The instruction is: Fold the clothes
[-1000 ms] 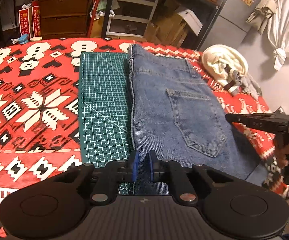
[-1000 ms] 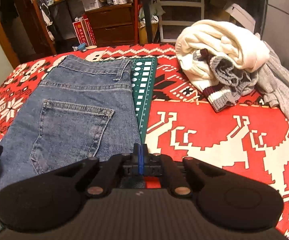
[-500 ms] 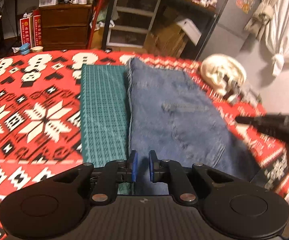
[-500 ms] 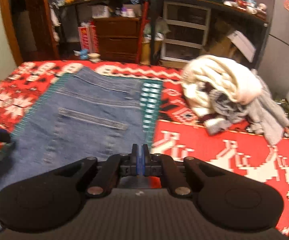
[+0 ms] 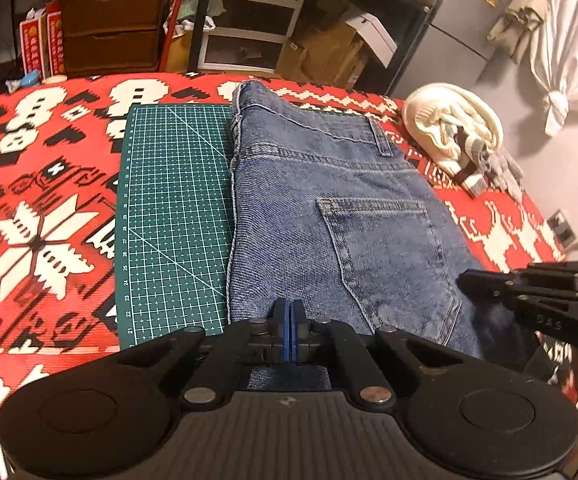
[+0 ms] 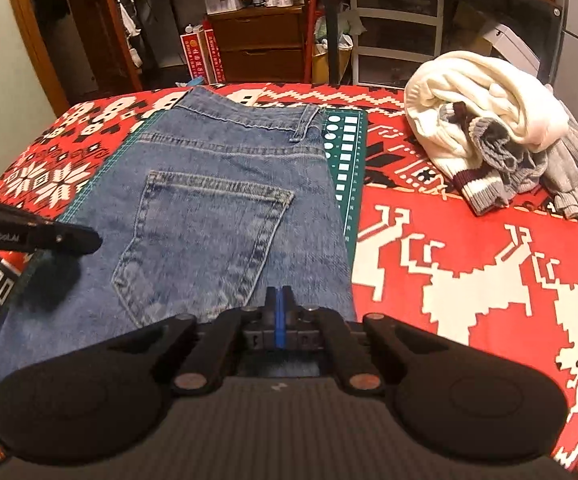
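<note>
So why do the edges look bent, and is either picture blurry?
Left wrist view: fisheye bowing curves the cutting mat and room edges; jeans sharp, warm dim light. Right wrist view: same bowing, crisp too; the left gripper casts a soft shadow on the denim.

Jeans (image 5: 329, 216) lie flat on the cutting mat (image 5: 173, 216), which sits on the bed blanket (image 5: 37, 208). Jeans cover the mat's right part; waistband at the far end, back pocket facing up. Mat strip exposed left of the jeans, narrow strip on their right too. Clothes pile (image 6: 501, 128) on the blanket, right of the jeans, apart from them. Drawers (image 6: 261, 44) and shelving (image 6: 397, 28) behind the bed. Left gripper (image 5: 287, 320) over the jeans' near left edge, right gripper (image 6: 277, 312) over the near right edge.
</note>
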Demonstrator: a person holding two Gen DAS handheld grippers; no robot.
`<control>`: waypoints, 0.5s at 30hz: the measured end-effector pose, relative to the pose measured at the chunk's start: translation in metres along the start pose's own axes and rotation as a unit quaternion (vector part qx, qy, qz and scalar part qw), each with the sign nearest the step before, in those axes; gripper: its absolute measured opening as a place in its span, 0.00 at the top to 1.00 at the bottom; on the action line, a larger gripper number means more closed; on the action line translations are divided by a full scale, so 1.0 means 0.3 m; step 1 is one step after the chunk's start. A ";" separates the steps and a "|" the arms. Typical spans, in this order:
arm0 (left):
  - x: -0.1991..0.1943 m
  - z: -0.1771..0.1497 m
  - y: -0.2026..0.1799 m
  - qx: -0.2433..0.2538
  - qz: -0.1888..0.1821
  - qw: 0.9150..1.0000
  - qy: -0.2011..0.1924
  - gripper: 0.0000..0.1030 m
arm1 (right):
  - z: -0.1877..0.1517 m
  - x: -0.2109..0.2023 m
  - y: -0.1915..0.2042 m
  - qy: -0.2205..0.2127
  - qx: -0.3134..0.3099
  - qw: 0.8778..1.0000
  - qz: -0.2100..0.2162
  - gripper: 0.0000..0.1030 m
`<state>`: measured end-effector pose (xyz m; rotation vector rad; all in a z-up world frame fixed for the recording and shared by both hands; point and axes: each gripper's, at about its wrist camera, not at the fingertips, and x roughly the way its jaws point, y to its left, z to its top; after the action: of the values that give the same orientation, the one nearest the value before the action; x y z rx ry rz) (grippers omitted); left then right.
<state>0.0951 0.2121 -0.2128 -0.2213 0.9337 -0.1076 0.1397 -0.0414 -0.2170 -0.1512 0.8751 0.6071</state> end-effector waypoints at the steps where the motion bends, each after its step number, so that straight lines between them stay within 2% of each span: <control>1: 0.005 -0.001 -0.003 0.003 0.001 1.000 0.003 0.97 | -0.008 -0.008 -0.001 0.000 -0.002 1.000 -0.003 1.00; 8: -0.039 -0.067 -0.043 0.044 0.017 0.998 0.032 0.96 | -0.085 -0.092 -0.041 0.002 0.023 1.000 -0.015 1.00; 12: -0.078 -0.124 -0.048 0.033 0.015 0.998 0.044 0.96 | -0.114 -0.131 -0.043 0.011 0.028 0.999 -0.021 1.00; 15: -0.105 -0.152 -0.058 0.023 0.010 0.999 0.047 0.95 | -0.116 -0.159 -0.027 0.015 0.026 0.999 -0.023 0.92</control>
<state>0.0398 0.1946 -0.2102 -0.1661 1.0257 -0.1217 0.0977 -0.0816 -0.2041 -0.1330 0.9127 0.5389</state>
